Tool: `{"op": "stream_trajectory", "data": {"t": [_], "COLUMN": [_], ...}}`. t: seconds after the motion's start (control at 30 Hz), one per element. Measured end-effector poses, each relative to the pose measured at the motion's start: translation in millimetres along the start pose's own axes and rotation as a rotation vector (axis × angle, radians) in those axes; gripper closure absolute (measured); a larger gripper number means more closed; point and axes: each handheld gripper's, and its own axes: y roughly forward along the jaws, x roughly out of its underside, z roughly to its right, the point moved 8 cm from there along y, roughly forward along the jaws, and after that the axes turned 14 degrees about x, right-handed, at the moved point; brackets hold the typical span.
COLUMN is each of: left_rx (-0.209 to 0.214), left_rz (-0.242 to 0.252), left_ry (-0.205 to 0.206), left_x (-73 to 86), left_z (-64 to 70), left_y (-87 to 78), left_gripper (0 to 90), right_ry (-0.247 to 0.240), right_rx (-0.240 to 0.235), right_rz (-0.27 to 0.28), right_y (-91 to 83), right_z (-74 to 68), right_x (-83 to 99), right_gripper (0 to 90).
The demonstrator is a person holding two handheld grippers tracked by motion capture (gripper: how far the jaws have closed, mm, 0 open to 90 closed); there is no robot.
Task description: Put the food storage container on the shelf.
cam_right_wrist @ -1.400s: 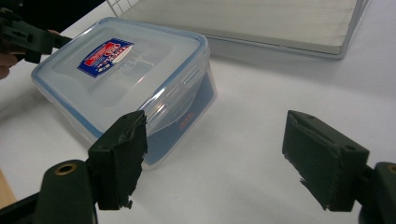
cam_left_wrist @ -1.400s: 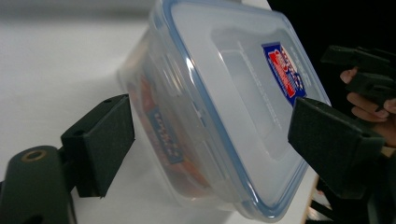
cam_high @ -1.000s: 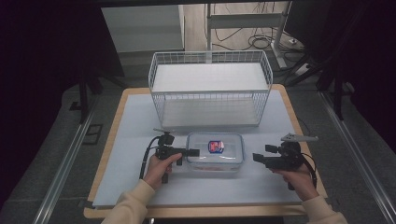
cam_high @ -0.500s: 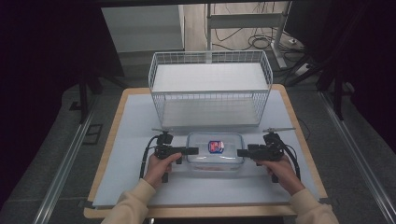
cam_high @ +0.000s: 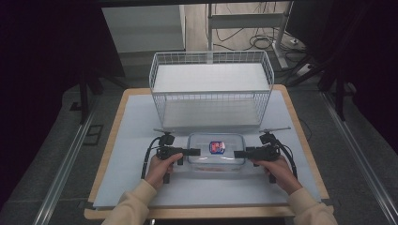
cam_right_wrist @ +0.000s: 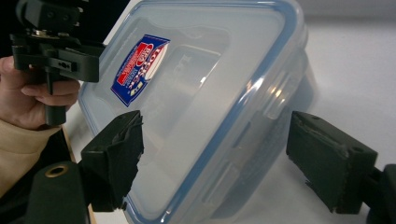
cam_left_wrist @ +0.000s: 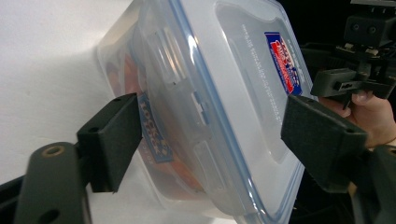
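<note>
The lidded container (cam_high: 216, 151) lay on the table (cam_high: 141, 117) just in front of the wire basket (cam_high: 211, 93). The left tool (cam_high: 193, 151) and right tool (cam_high: 238, 153) were each held spread, bracketing opposite short ends of the container. Judgement: both should be closed squarely over the lid's edge together, so the container is lifted level.

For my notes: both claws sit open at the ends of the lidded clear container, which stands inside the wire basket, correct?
Not quite. The container stands on the table in front of the wire basket, not inside it, as the high view shows. The left claw and right claw are indeed open at its ends.
</note>
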Motion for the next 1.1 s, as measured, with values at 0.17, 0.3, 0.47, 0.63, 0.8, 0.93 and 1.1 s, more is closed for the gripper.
{"op": "stream_trajectory", "data": {"t": [0.17,0.3,0.47,0.63,0.8,0.93,1.1], "left_rx": [-0.029,-0.044,-0.054,-0.060,-0.048,-0.049,-0.062], "left_rz": [0.010,0.021,0.027,0.047,0.064,0.061,0.069], "left_ry": [0.037,0.048,0.059,0.077,0.091,0.118,0.146], "left_x": [-0.7,-0.2,0.8,4.2,9.6,14.5,19.0], "left_z": [4.4,7.2,10.0,14.7,18.7,24.0,28.2], "left_y": [-4.9,-6.6,-7.5,-9.9,-14.6,-17.7,-18.7], "left_gripper": [27.1,32.1,33.7,36.6,40.8,43.8,45.0], "right_ry": [0.038,0.093,0.108,0.101,0.087,0.064,0.039], "right_rx": [-0.020,-0.055,-0.065,-0.068,-0.067,-0.060,-0.052], "right_rz": [-0.008,-0.011,-0.009,0.006,0.034,0.058,0.080], "right_y": [-1.5,-3.5,-6.2,-11.0,-15.5,-20.2,-24.7], "right_z": [1.2,5.3,5.7,4.2,1.0,-3.2,-7.0], "right_x": [-1.2,-1.9,-1.8,-1.4,1.4,4.6,8.4], "right_gripper": [28.0,33.9,37.3,41.6,44.5,46.7,47.9]}}
